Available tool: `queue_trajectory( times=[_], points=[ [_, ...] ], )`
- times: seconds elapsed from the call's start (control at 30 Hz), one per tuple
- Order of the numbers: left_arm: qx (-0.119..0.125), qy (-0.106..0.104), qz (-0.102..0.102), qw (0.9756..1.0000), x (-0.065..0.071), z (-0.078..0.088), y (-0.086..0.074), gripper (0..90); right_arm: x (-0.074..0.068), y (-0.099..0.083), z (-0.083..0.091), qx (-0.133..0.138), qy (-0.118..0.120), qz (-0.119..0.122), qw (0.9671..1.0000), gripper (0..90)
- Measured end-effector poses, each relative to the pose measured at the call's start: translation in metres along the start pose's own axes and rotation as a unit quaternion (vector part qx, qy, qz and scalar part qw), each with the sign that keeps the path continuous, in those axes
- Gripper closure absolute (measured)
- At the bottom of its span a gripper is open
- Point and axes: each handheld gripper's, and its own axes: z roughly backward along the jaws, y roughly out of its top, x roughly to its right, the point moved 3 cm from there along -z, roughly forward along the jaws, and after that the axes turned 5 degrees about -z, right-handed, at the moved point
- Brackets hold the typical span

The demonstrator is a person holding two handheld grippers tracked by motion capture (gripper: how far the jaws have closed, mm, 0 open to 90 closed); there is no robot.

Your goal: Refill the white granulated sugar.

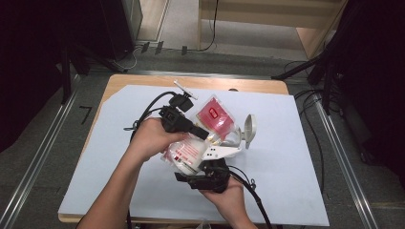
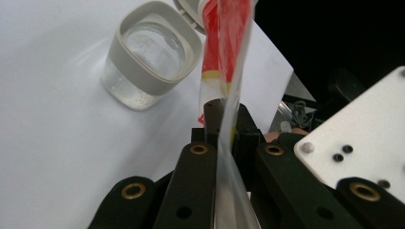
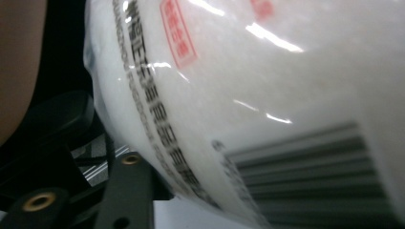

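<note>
The left tool [image 2: 220,125] is clamped on the clear edge of a red-and-white pouch [image 1: 216,117], held above the white surface [image 1: 296,181]. A clear lidded jar [image 2: 150,55] (lid flipped open) stands just beside it. The right tool [image 1: 210,179] is under the pouch's white bulk; I cannot tell its jaw opening.

Pouch [image 1: 216,118]: clear, red panel, yellow band. Bag [image 3: 267,95]: white, red stamp, black print, barcode stripes. Jar [image 2: 152,52]: clear glass, grey rim. Counter [image 1: 296,157]: pale sheet.
</note>
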Motion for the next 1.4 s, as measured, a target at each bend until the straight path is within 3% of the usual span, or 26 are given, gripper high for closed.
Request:
queue_trajectory(
  times=[0.07, 0.3, 0.43, 0.5, 0.63, 0.83, 0.93, 1.07, 1.17, 1.3, 1.4],
  points=[
    [0.003, 0.002, 0.017, 0.9998, 0.0, -0.001, 0.0, 89.9, 0.001, 0.001, -0.001, -0.002, 0.0, -0.007, 1.0, 48.9],
    [0.006, -0.005, 0.015, 0.9999, 0.002, -0.002, 0.002, 85.0, 0.002, 0.002, -0.001, -0.005, -0.011, -0.012, 0.9999, 56.9],
    [0.012, -0.029, 0.009, 0.9995, 0.003, 0.001, 0.002, 69.0, 0.001, 0.002, 0.002, 0.008, 0.005, -0.019, 0.9998, 59.4],
    [0.011, -0.024, -0.004, 0.9997, 0.005, 0.004, 0.003, 64.8, 0.002, 0.003, 0.003, 0.015, 0.018, -0.034, 0.9991, 59.9],
    [0.004, -0.014, -0.006, 0.9999, 0.004, 0.008, 0.001, 70.0, 0.005, 0.004, 0.007, 0.023, 0.025, -0.044, 0.9985, 60.2],
    [0.009, -0.012, 0.005, 0.9999, 0.003, 0.016, 0.0, 72.2, 0.003, 0.006, 0.008, 0.029, 0.063, -0.059, 0.9958, 60.2],
    [0.009, 0.006, 0.01, 0.9999, 0.003, 0.014, 0.0, 78.9, 0.003, 0.008, 0.006, 0.02, 0.055, -0.051, 0.997, 59.7],
    [0.014, 0.005, 0.014, 0.9998, 0.004, 0.013, 0.0, 84.4, -0.001, 0.01, 0.002, 0.006, 0.022, -0.026, 0.9994, 56.8],
    [0.024, 0.013, 0.023, 0.9994, 0.002, 0.012, 0.0, 85.6, -0.002, 0.012, -0.002, 0.002, 0.008, -0.029, 0.9995, 47.9],
    [0.023, 0.013, 0.028, 0.9993, 0.003, 0.011, 0.0, 85.1, 0.002, 0.013, -0.004, 0.005, 0.008, -0.05, 0.9987, 56.3],
    [0.021, 0.009, 0.021, 0.9995, 0.004, 0.011, 0.0, 83.7, 0.0, 0.012, -0.004, 0.007, 0.011, -0.048, 0.9988, 59.0]
  ],
)
